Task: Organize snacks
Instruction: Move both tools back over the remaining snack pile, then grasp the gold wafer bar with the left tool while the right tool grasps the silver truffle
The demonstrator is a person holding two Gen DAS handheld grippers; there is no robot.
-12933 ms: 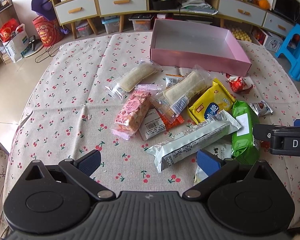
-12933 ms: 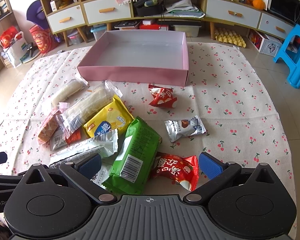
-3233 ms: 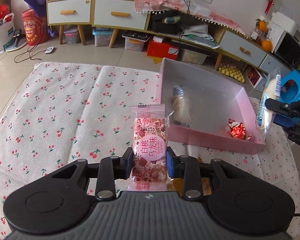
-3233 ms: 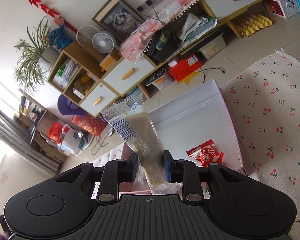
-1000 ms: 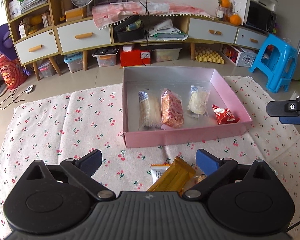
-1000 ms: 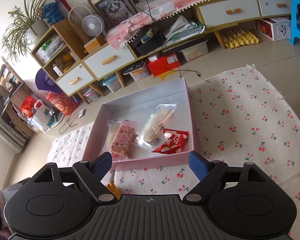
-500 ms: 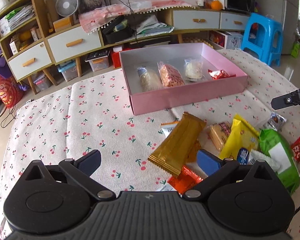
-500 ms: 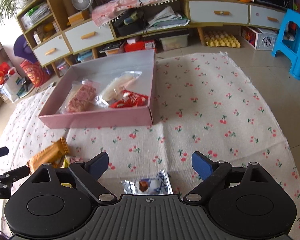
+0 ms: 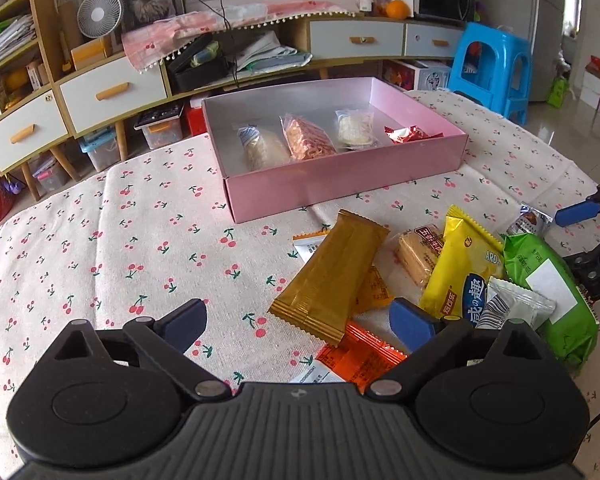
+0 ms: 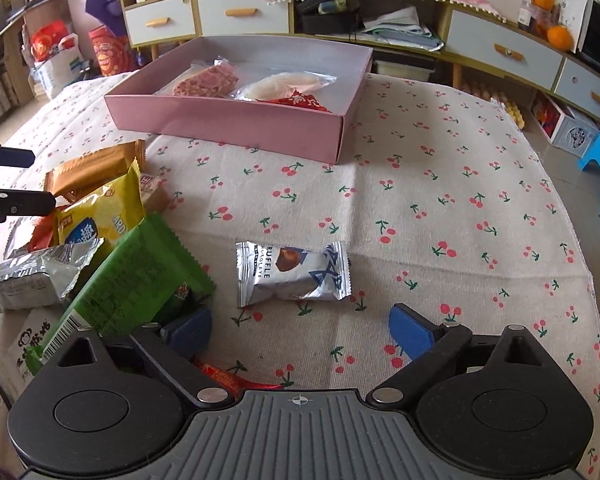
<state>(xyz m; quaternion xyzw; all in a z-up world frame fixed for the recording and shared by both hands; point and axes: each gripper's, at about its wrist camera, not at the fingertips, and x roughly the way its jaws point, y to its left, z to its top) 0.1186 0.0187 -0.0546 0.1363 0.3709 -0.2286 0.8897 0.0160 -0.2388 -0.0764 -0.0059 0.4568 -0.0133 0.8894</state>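
A pink box at the table's far side holds a pale bun pack, a pink bar, a white pack and a red candy. My left gripper is open and empty, low over a gold bar in the snack pile. My right gripper is open and empty, just short of a silver truffle pack. A yellow pack and a green pack lie to its left.
The cherry-print cloth covers the table and drops off at the right edge. A wafer pack, an orange pack and a silver pack lie in the pile. Shelves, drawers and a blue stool stand behind.
Both grippers have come down and forward from over the box to the snack pile. The left now hangs over the gold bar, the right faces the silver truffle pack. Both stay open.
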